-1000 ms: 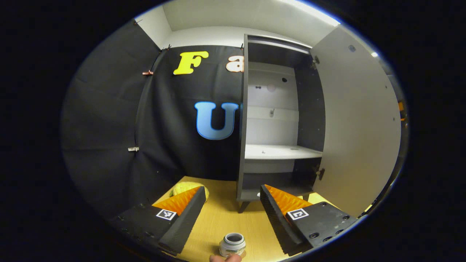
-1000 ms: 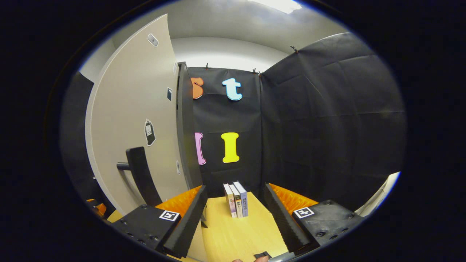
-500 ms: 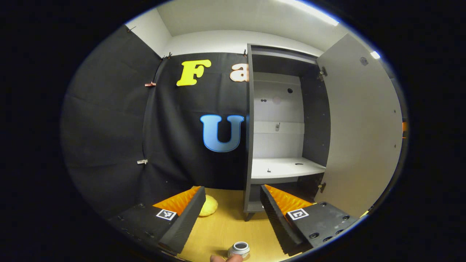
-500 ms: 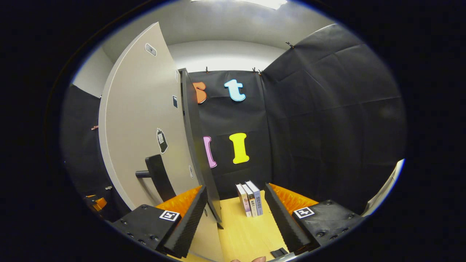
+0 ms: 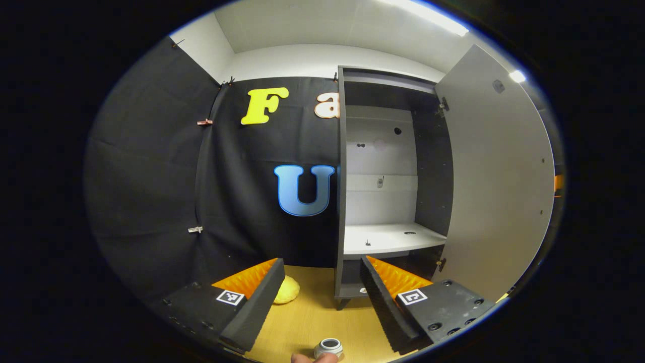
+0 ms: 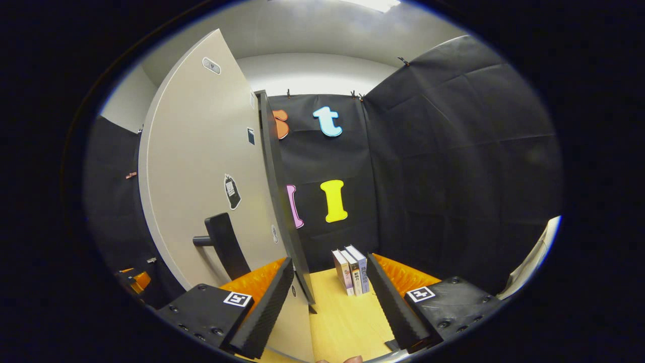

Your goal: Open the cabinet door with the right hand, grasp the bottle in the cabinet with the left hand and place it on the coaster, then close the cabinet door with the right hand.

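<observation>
Your left gripper [image 5: 320,297] has its jaws apart and empty above the worktop [image 5: 312,317]; just below it the bottle [image 5: 328,348] stands upright, long axis vertical, mouth up, already out, coaster unseen. Your right gripper [image 6: 327,297], jaws wide and empty, faces the cabinet door [image 6: 201,176], whose handle [image 6: 224,244] awaits closing beyond.

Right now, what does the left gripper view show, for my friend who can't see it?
A tall cabinet stands with its door wide open. The open tongs hold nothing over a wooden table, with a small bottle near the bottom edge.
</observation>
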Demonstrator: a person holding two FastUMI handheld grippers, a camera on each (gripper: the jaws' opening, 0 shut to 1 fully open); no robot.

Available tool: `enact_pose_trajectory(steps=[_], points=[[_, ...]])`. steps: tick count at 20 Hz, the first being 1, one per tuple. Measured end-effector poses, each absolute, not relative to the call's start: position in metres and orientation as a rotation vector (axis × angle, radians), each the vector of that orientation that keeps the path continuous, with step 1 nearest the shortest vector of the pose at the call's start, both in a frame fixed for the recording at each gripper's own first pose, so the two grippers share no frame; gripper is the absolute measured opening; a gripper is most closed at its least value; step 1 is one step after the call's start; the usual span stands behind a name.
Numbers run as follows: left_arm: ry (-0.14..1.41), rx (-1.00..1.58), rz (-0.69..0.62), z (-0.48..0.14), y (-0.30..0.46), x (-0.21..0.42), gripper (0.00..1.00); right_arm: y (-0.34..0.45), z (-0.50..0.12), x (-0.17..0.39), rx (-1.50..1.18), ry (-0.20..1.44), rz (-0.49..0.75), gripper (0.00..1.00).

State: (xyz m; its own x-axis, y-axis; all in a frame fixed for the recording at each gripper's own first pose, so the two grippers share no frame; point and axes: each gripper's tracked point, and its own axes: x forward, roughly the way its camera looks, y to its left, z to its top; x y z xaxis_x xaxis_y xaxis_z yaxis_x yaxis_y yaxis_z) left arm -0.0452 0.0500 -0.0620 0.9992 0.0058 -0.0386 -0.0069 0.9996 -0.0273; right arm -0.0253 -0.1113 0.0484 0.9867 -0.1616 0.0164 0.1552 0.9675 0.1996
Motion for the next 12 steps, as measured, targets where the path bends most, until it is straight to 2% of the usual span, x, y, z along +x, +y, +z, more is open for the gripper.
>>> enact_pose_trajectory(steps=[7,8,12], points=[[0.028,-0.012,-0.016,-0.052,0.047,-0.040,0.92,-0.047,0.048,-0.013,0.167,-0.024,-0.037,0.95],[0.025,-0.009,-0.015,-0.052,0.048,-0.040,0.95,-0.039,0.048,-0.011,0.163,-0.024,-0.025,0.95],[0.023,-0.014,-0.009,-0.050,0.053,-0.040,0.94,-0.013,0.043,-0.005,0.208,-0.017,0.000,0.95]])
